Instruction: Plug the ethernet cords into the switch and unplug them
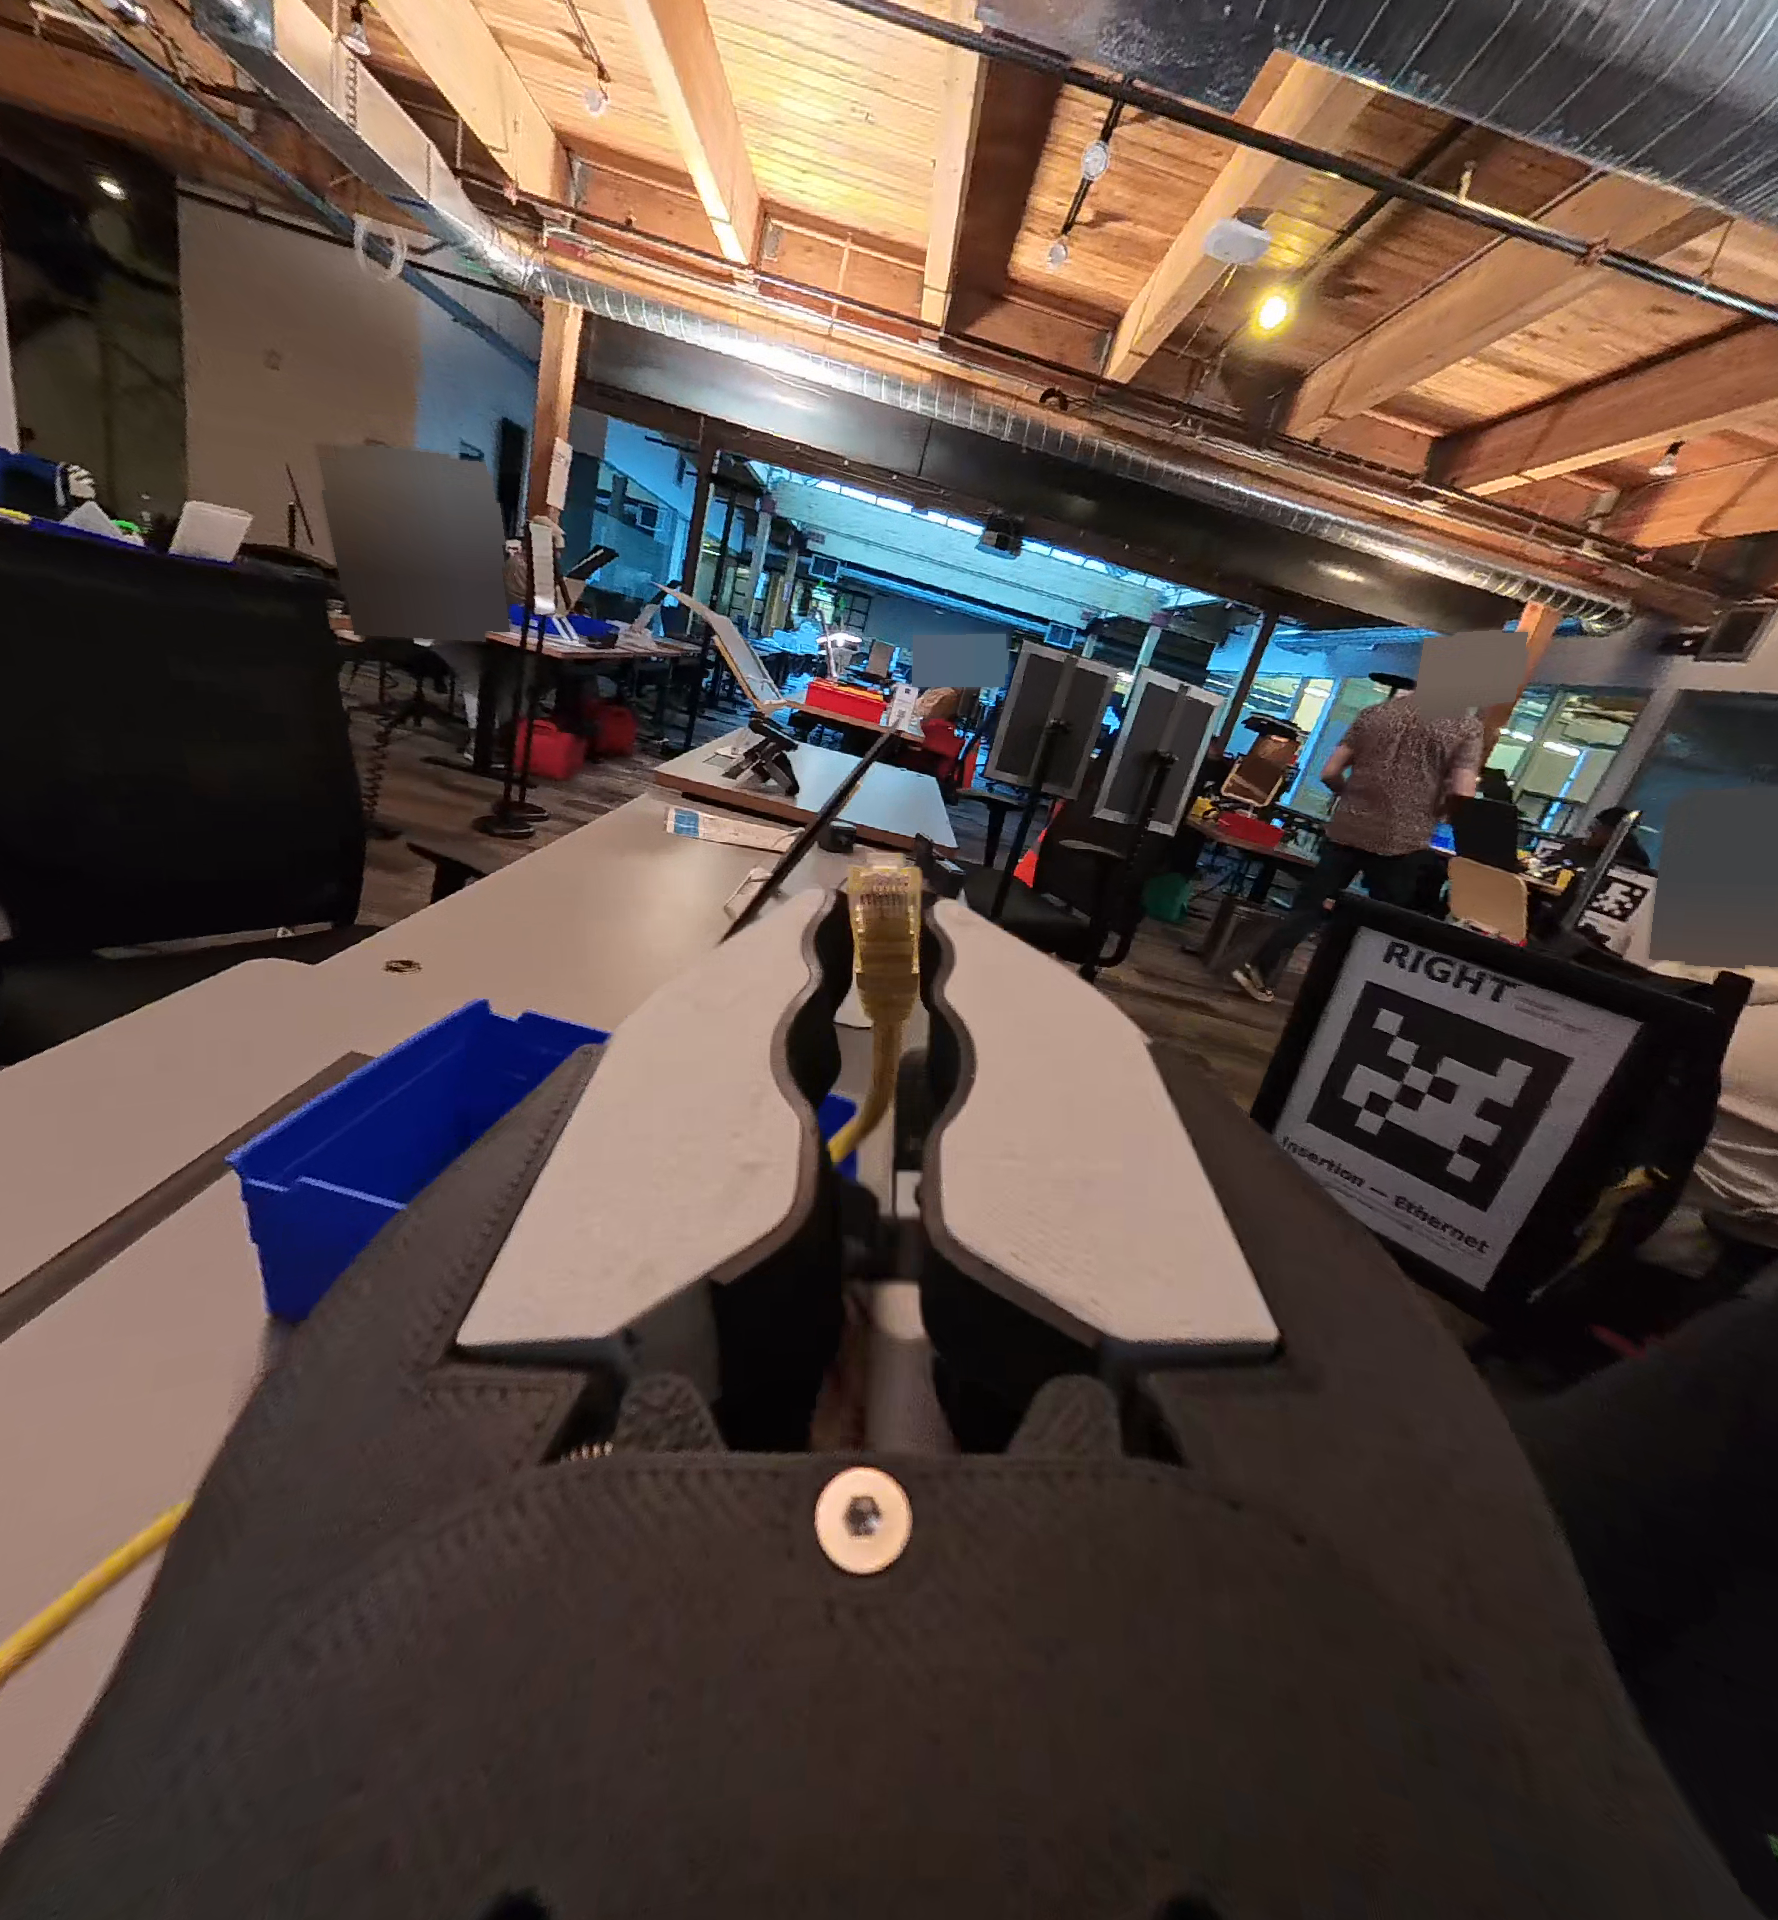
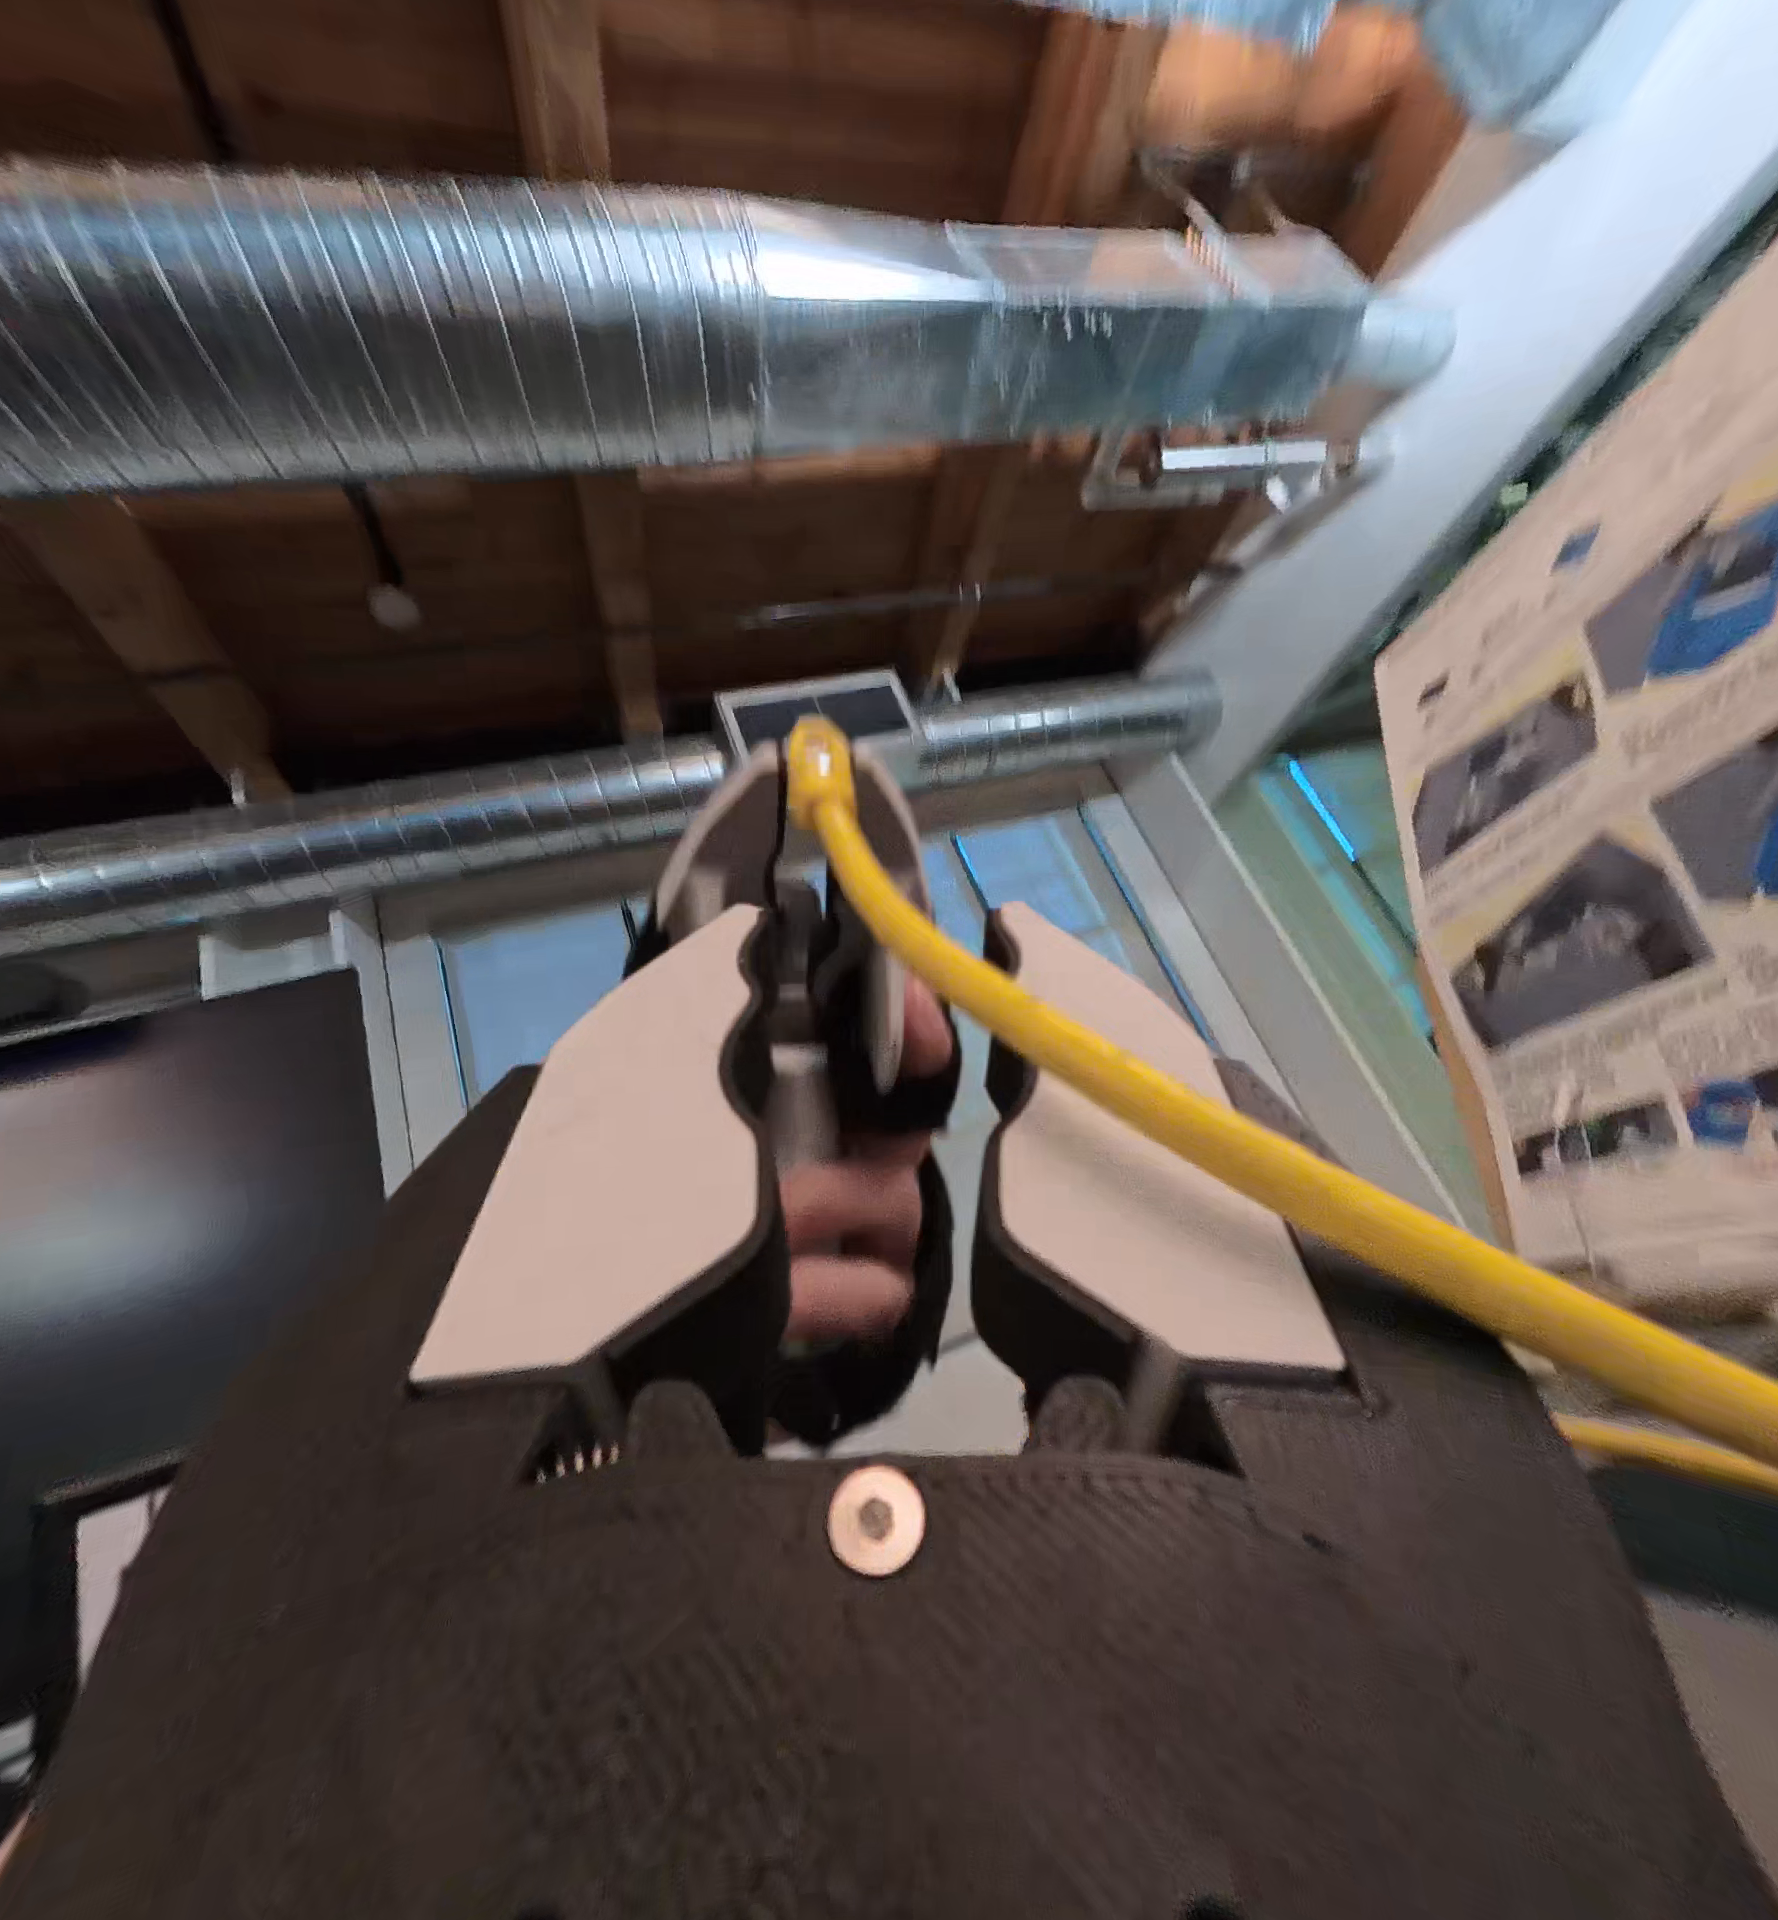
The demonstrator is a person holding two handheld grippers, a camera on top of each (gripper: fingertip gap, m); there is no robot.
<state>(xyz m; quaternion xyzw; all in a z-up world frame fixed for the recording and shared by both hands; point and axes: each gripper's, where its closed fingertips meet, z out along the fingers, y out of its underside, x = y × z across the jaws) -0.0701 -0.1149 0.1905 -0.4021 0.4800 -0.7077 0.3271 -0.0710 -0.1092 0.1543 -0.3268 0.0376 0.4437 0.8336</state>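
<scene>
**Above the table, gripping one yellow plug with no switch in sight**

Near the middle of the left wrist view, closed down on the ethernet plug (image 1: 885,935) with the left gripper (image 1: 883,909): narrow gap, contact end poking out past the tips toward the far room. Probably gripped by the boot so that the nose stays free to enter a port. Trails the yellow cord (image 2: 1228,1143) back and down. Shows also a blue bin (image 1: 376,1143) just left of the fingers on the grey table (image 1: 137,1091), and a black-and-white marker board (image 1: 1436,1101) at near right.

From the right wrist view, tilted up at ceiling ducts, looks along the right gripper (image 2: 880,925): parted moderately, clamping nothing, though crossed over its right finger by the cord. Adds what the left view cannot: the left gripper seen from outside, the plug at its far tip, and the gloved hand (image 2: 854,1236) wrapped round its handle. Seems poised to assist or take over the cord.

Finds the switch in neither view; cannot tell where it sits, nor whether this falls before plugging or after unplugging.
</scene>
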